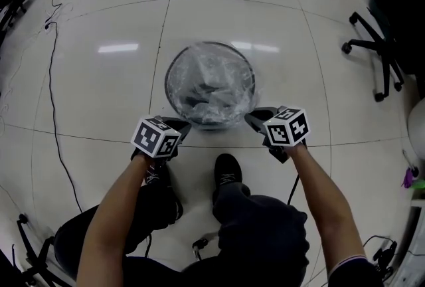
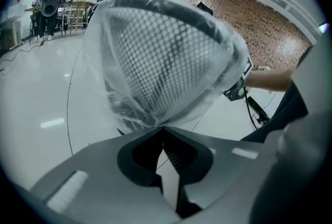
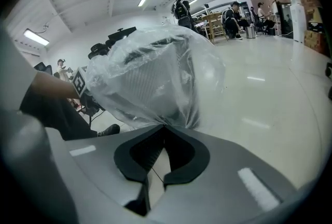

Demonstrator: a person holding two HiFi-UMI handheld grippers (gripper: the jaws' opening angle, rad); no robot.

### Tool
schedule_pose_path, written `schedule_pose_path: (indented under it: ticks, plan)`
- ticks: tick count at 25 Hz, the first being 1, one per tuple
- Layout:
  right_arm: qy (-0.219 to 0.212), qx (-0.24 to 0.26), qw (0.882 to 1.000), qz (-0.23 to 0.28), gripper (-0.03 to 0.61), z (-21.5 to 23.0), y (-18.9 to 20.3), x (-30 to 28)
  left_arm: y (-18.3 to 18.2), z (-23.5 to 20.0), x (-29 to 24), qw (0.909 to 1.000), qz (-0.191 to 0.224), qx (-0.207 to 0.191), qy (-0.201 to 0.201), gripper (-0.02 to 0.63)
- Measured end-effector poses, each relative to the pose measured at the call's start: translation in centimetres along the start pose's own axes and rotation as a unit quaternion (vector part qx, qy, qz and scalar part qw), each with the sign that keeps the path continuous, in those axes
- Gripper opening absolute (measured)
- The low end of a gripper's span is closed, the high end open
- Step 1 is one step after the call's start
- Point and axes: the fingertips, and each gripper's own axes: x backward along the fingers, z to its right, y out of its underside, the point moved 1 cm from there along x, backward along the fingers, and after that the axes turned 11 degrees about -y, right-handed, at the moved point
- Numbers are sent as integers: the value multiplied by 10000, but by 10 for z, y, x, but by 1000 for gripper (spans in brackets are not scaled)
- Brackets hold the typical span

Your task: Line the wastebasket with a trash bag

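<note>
A round black mesh wastebasket [image 1: 174, 98] stands on the white floor, with a clear trash bag [image 1: 211, 73] draped in and over it. My left gripper [image 1: 183, 126] sits at the basket's near-left rim and my right gripper [image 1: 253, 119] at its near-right rim. In the left gripper view the jaws [image 2: 162, 127] are shut, pinching the bag film [image 2: 122, 101] that covers the mesh wall [image 2: 155, 52]. In the right gripper view the jaws [image 3: 165, 126] are likewise shut on bag film [image 3: 155, 83] stretched down the basket's outside.
The person's black shoes [image 1: 228, 169] stand just behind the basket. An office chair [image 1: 380, 46] is at the right and a black cable [image 1: 52, 80] runs along the floor at the left. People and benches [image 3: 233, 13] are far off.
</note>
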Motion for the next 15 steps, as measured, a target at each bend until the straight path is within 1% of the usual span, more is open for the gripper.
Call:
schedule_pose_path:
  ticks: [9,15]
  plan:
    - [-72,-231,9997,-96,3,9,21,-18,21,-7,-17,9996,-159,214,35,13]
    - [-112,-288,9995,-68,13,9,24,-19,27,-6,-16,9995,-259,171,104,16]
